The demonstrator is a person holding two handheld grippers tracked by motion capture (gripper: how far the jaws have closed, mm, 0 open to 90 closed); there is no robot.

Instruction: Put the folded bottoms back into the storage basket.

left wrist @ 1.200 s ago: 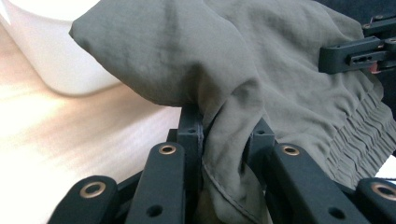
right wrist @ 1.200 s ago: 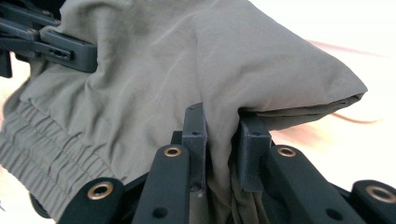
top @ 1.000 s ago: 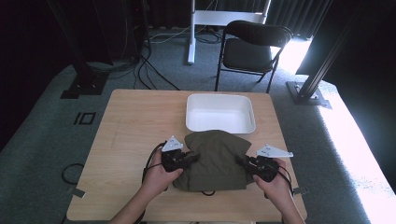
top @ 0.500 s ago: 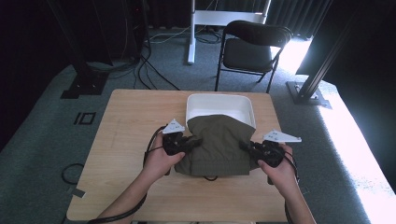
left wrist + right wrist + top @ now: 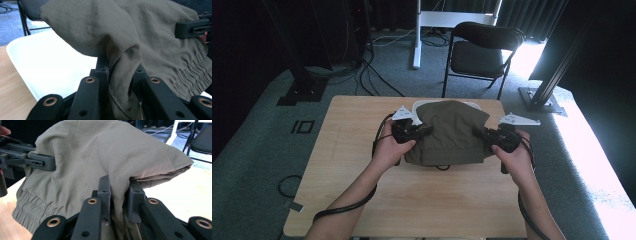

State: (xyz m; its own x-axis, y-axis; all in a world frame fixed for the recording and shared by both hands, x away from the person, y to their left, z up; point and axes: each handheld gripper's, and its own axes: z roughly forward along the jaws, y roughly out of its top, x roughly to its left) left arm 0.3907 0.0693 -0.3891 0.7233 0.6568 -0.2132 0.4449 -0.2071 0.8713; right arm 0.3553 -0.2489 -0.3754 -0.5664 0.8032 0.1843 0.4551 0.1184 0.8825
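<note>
A folded olive-green garment (image 5: 451,132) with an elastic waistband hangs lifted between both grippers, above the table and partly over a white tray (image 5: 418,106). My left gripper (image 5: 423,132) is shut on the garment's left edge; in the left gripper view the cloth (image 5: 140,42) is pinched between the jaws, and the tray (image 5: 50,65) lies below. Shut on the right edge is my right gripper (image 5: 481,134). In the right gripper view the cloth (image 5: 100,157) bunches between the jaws, and the left gripper (image 5: 47,162) holds its far side.
The wooden table (image 5: 412,195) has bare room in front of the garment and at the left. A black folding chair (image 5: 479,50) stands behind the table, with cables on the carpet beyond. A bright patch of light lies along the right.
Both grippers have carried the garment away from the person and upward, from the table's middle to over the white tray, which it now mostly covers. The grip on each side is unchanged.
</note>
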